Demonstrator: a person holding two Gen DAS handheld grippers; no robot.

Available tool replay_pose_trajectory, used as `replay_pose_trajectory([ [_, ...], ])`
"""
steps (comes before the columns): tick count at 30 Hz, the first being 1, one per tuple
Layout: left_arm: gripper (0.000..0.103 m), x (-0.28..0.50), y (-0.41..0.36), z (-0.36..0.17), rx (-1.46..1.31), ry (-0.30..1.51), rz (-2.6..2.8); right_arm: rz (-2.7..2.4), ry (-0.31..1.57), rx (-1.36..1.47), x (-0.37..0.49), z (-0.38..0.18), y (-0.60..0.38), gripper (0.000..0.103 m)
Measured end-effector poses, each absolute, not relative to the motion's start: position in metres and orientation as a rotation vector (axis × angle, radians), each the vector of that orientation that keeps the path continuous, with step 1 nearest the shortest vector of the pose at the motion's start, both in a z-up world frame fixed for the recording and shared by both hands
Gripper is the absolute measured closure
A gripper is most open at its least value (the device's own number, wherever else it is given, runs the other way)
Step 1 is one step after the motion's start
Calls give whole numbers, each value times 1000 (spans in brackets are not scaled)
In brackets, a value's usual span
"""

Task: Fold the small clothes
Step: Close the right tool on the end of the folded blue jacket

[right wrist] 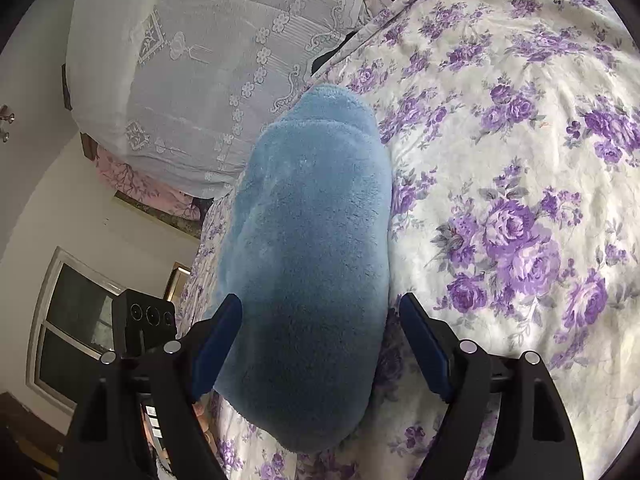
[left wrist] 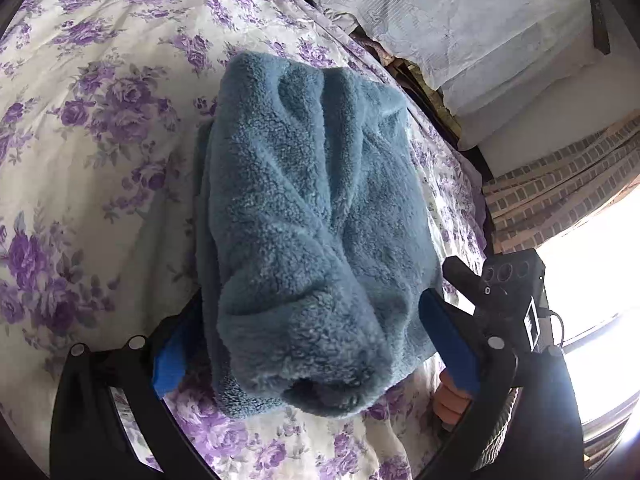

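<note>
Blue fleece (left wrist: 312, 216) bundled on a floral bedspread (left wrist: 100, 128), with a gripper at each side.

The left gripper (left wrist: 308, 344) has its jaws spread wide, the fleece lying between the blue pads (left wrist: 170, 360) and bulging toward the camera; whether the pads press it cannot be told. The right gripper (right wrist: 320, 344) also stands wide, the fleece (right wrist: 312, 264) filling most of the gap and touching the left pad, with a sliver of bedspread (right wrist: 500, 160) showing before the right pad (right wrist: 424, 348). Beyond both jaws' tips lies a white lace-patterned cover (right wrist: 192, 80). A small label on the other gripper's body is too blurred to read; no other writing shows.
</note>
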State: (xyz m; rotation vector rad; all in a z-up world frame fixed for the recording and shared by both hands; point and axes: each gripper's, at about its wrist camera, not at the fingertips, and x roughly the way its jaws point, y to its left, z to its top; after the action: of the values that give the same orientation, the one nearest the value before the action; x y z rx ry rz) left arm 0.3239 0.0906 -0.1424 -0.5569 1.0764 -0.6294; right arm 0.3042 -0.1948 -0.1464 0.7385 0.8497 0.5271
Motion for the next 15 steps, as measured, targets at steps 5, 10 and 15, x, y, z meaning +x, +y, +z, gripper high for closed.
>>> replay_pose_trajectory([
  [5, 5, 328, 85, -148, -515, 1102, -593, 523, 850, 727, 307, -150, -190, 21],
  [10, 5, 328, 82, -149, -501, 1083, -577, 513, 835, 725, 313, -152, -183, 21],
  [15, 5, 330, 73, -150, -507, 1069, -611, 515, 824, 749, 326, -153, -175, 21],
])
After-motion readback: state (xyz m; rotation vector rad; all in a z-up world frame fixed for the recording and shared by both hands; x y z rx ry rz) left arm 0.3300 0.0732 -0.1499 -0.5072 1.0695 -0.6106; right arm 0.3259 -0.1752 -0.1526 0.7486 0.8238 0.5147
